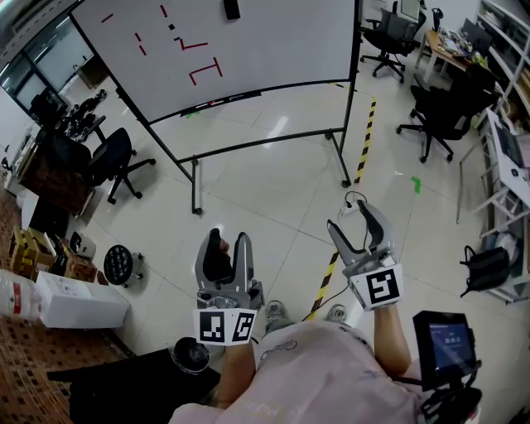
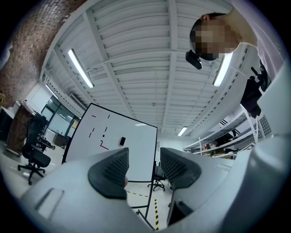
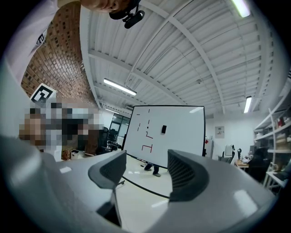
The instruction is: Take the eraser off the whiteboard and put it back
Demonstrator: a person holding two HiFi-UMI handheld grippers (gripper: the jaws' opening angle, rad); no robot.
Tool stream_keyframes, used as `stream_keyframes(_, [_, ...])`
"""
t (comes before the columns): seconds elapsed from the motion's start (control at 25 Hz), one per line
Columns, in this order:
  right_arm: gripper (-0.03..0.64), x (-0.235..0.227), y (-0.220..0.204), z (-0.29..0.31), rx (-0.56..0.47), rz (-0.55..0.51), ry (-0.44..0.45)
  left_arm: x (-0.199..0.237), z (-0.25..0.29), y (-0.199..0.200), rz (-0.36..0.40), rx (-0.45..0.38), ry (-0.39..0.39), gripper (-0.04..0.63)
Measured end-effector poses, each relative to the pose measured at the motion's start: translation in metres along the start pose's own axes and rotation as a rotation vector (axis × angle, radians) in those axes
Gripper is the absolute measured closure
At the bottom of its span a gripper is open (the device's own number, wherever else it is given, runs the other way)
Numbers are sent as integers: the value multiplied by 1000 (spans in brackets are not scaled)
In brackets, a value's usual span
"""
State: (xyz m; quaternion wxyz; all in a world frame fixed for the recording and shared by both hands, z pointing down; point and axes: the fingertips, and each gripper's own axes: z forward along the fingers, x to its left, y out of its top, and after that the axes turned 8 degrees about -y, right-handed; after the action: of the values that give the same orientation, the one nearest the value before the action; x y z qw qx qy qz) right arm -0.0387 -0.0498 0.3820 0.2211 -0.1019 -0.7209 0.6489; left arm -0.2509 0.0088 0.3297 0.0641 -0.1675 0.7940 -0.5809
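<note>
Showing only a narrow gap, the ribbed grey jaws of the left gripper (image 1: pixel 228 238) hold nothing. Well beyond, the small black rectangular eraser (image 1: pixel 231 8) sits high on the glossy white whiteboard (image 1: pixel 273 41). The curved jaws of the right gripper (image 1: pixel 351 217) splay wide, empty.

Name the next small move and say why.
Probably step toward the whiteboard: the eraser sits high on it, well beyond the left gripper and the right gripper, and neither's jaws hold anything.
</note>
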Motion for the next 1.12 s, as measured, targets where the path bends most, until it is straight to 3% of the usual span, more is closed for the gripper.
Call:
stream_keyframes(0.44, [337,-6,-6,2,11,8,-5,-20,-8,-18,16,54,-30,387])
stream_keyframes(1.12, [337,-6,-6,3,4,8,-3,-20,1,-16,2,44,-51,387])
